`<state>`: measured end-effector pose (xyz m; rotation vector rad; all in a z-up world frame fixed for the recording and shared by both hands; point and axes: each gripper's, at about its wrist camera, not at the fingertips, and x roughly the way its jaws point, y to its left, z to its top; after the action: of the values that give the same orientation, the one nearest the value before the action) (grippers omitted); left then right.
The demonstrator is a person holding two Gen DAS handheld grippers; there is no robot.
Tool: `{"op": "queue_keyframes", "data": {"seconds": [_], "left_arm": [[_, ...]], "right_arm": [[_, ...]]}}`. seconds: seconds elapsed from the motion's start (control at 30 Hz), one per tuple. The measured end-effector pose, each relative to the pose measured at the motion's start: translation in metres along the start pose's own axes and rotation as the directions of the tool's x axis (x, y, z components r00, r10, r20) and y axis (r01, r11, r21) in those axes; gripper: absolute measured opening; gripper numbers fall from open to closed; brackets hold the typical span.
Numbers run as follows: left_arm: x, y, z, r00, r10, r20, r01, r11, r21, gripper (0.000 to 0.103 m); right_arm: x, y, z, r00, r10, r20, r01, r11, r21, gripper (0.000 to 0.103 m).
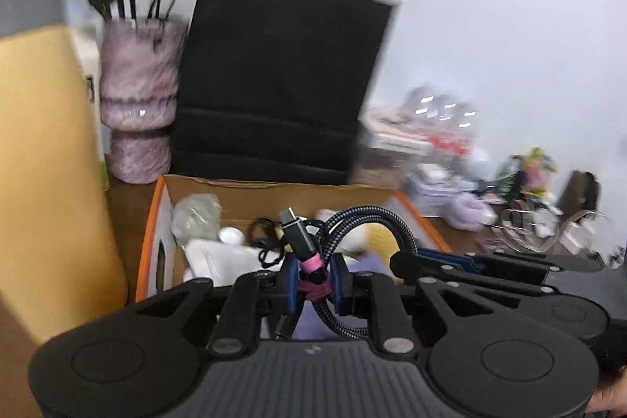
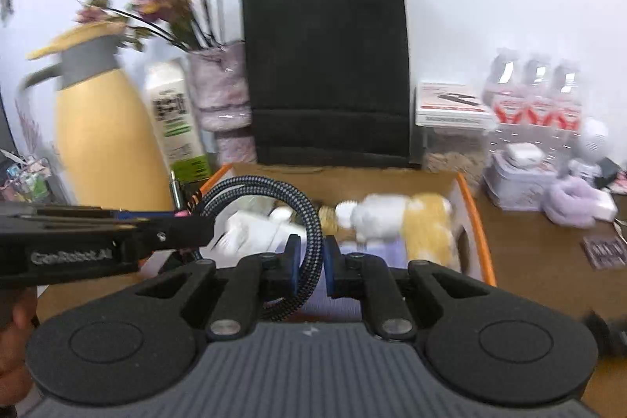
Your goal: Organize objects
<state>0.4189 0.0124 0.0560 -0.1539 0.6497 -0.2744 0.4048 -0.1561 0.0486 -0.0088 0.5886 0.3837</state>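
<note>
The black paper bag (image 2: 327, 69) stands upright at twelve o'clock against the wall, with the yellow jug (image 2: 104, 128) at ten o'clock and the pink vase (image 2: 223, 93) of flowers between them. Just in front of the bag, on the tabletop (image 2: 540, 261), sits the open cardboard box (image 2: 476, 222) with orange edges, already holding a plush toy (image 2: 403, 218) and white packets; blur makes the rest hard to name. Over the box hangs the braided cable (image 2: 309, 222), the thing being tidied. The left gripper (image 1: 311, 277) pinches its bundled end, where a pink band wraps the coils and a plug sticks up towards eleven o'clock. The right gripper (image 2: 311, 261) is pressed together on the cable's loop, which arches up and over to nine o'clock, to the left gripper beside it. So the cable's long axis runs across from one gripper to the other, both about equally near, and the box opening lies straight ahead and below, at twelve o'clock. The coming move likely turns on lowering both ends together into that opening.
</note>
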Motion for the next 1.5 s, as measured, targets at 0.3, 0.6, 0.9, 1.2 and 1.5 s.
{"op": "queue_keyframes", "data": {"seconds": [0.3,0.6,0.9,1.2,1.5], "left_arm": [[0.142,0.043,0.031,0.954,0.160,-0.255,-0.157,0.987,0.033,0.022],[0.102,0.046,0.041,0.974,0.182,-0.137,-0.179,0.983,0.037,0.054],[-0.027,-0.009,0.015,0.988,0.149,-0.028,-0.147,0.987,0.062,0.078],[-0.220,-0.084,-0.136,0.956,0.160,0.244,-0.208,0.960,0.186,0.103],[-0.341,-0.120,-0.288,0.968,0.180,0.177,-0.201,0.973,0.111,0.103]], "right_arm": [[0.181,-0.017,0.045,0.940,-0.118,-0.319,0.106,0.993,-0.057,0.016],[0.163,-0.024,0.052,0.950,-0.075,-0.303,0.064,0.997,-0.048,0.053],[0.046,-0.013,0.048,0.972,-0.156,-0.175,0.130,0.980,-0.148,0.090],[-0.165,0.012,-0.058,0.994,-0.091,0.056,0.096,0.991,-0.097,0.103],[-0.319,0.059,-0.225,0.993,-0.096,0.067,0.091,0.993,0.076,0.103]]}}
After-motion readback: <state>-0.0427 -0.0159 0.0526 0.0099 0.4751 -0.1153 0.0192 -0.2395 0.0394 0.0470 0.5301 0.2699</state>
